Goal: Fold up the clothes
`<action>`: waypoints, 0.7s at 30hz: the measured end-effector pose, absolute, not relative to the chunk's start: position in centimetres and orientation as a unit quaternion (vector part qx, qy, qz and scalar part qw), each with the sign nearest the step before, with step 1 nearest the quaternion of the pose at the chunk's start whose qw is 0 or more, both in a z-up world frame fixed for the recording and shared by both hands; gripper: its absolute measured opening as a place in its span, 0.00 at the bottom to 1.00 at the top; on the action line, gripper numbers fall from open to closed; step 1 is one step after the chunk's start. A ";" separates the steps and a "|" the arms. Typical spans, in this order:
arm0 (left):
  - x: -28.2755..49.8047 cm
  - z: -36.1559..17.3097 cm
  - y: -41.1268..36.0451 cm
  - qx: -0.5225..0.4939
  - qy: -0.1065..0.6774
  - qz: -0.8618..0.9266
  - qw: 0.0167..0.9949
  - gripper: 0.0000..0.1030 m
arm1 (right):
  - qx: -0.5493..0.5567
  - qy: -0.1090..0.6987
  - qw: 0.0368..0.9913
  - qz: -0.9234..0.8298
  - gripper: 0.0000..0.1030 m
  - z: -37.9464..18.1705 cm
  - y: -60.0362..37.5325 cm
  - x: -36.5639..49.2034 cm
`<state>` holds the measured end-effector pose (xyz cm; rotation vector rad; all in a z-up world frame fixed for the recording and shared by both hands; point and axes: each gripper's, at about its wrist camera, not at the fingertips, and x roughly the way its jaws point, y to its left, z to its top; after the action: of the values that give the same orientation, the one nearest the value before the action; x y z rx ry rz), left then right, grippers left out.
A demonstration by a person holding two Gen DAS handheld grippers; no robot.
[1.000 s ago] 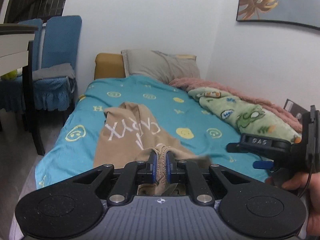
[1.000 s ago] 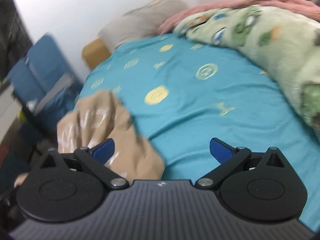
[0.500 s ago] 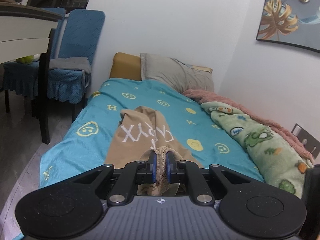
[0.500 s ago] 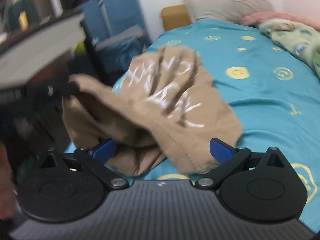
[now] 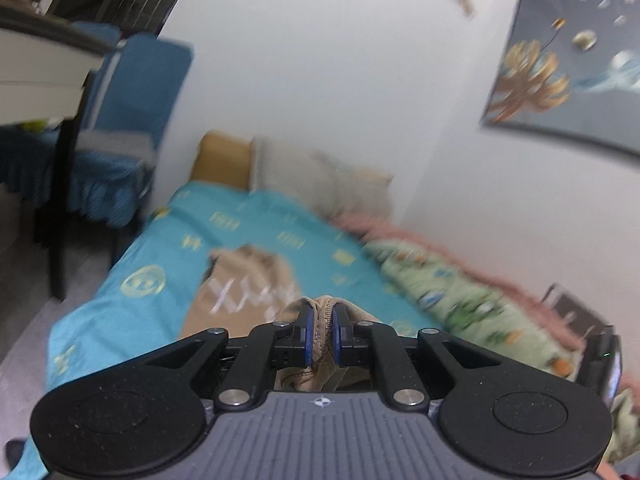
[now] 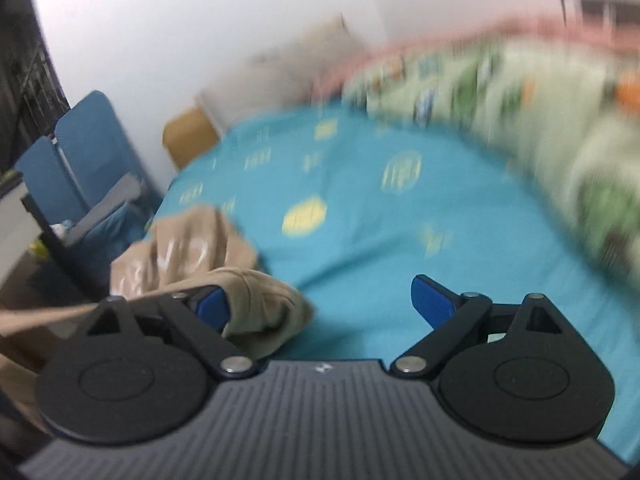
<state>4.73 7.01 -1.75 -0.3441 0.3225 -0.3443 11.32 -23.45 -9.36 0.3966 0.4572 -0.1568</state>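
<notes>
A tan garment with white lettering [image 5: 244, 296] lies on the teal bed sheet [image 5: 168, 240]. My left gripper [image 5: 320, 330] is shut on a bunched hem of the garment and holds it up, so the cloth trails down to the bed. In the right wrist view the same garment [image 6: 188, 248] sits at the lower left, with a fold draped against my left finger. My right gripper [image 6: 320, 304] is open and holds nothing, over the sheet [image 6: 360, 216]. Both views are blurred.
A green patterned blanket [image 5: 448, 296] and a pink blanket [image 5: 400, 236] lie along the wall side. Pillows [image 5: 320, 176] sit at the head. Blue chairs [image 5: 132, 128] and a desk [image 5: 36, 72] stand left of the bed.
My left gripper has lifted and tilted up with the hem still in it. My right gripper has swung from over the garment toward the right, across the sheet.
</notes>
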 end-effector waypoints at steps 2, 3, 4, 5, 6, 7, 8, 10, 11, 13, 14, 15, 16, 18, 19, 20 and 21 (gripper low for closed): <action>3.9 -1.1 7.2 -0.180 0.129 -0.189 0.957 0.10 | 0.174 0.212 0.958 -0.081 0.91 -8.9 -23.3 11.1; 3.6 -0.9 7.3 -0.187 0.118 -0.197 0.955 0.10 | 0.169 0.216 0.958 -0.080 0.90 -9.0 -23.3 11.3; 3.5 -0.8 7.3 -0.189 0.114 -0.202 0.954 0.10 | 0.164 0.240 0.954 -0.074 0.80 -9.4 -23.3 11.8; 3.4 -0.8 7.1 -0.186 0.114 -0.201 0.955 0.10 | 0.160 0.265 0.949 -0.069 0.73 -9.8 -23.2 12.4; 3.4 -0.8 7.0 -0.182 0.117 -0.199 0.956 0.10 | 0.155 0.288 0.943 -0.063 0.62 -10.1 -23.1 12.9; 3.6 -0.9 6.8 -0.177 0.123 -0.194 0.957 0.10 | 0.156 0.295 0.941 -0.054 0.51 -10.4 -23.0 13.1; 3.8 -1.1 6.8 -0.175 0.129 -0.188 0.958 0.10 | 0.151 0.289 0.944 -0.045 0.46 -10.2 -22.7 13.1; 4.1 -1.3 7.0 -0.179 0.137 -0.175 0.958 0.10 | 0.135 0.268 0.953 -0.033 0.43 -9.6 -22.1 13.1; 4.2 -1.4 7.2 -0.183 0.141 -0.168 0.958 0.10 | 0.128 0.248 0.960 -0.032 0.43 -9.2 -21.8 12.9; 4.5 -1.6 7.7 -0.189 0.151 -0.153 0.958 0.10 | 0.120 0.220 0.968 -0.025 0.44 -8.7 -21.4 12.8; 4.6 -1.7 7.9 -0.190 0.158 -0.145 0.958 0.10 | 0.119 0.213 0.970 -0.020 0.44 -8.5 -21.2 12.9; 4.9 -1.9 8.1 -0.191 0.169 -0.139 0.957 0.10 | 0.125 0.213 0.969 -0.012 0.36 -8.5 -21.3 13.0; 5.2 -2.1 8.2 -0.191 0.181 -0.134 0.955 0.10 | 0.135 0.219 0.966 0.000 0.21 -8.4 -21.5 13.3; 6.0 -2.7 8.2 -0.185 0.216 -0.132 0.950 0.11 | 0.158 0.229 0.960 0.029 0.12 -8.3 -21.8 13.5; 6.4 -3.1 8.2 -0.180 0.234 -0.130 0.946 0.12 | 0.167 0.230 0.958 0.047 0.08 -8.1 -21.8 13.6; 6.8 -3.6 8.0 -0.173 0.254 -0.127 0.943 0.12 | 0.164 0.229 0.958 0.058 0.08 -8.0 -21.7 13.7; 7.1 -4.0 7.8 -0.167 0.272 -0.124 0.940 0.12 | 0.154 0.225 0.960 0.061 0.07 -7.9 -21.4 13.7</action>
<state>7.14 7.79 -4.01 -0.3404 0.5552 -0.2526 13.71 -21.36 -7.91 0.3116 0.4569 0.1232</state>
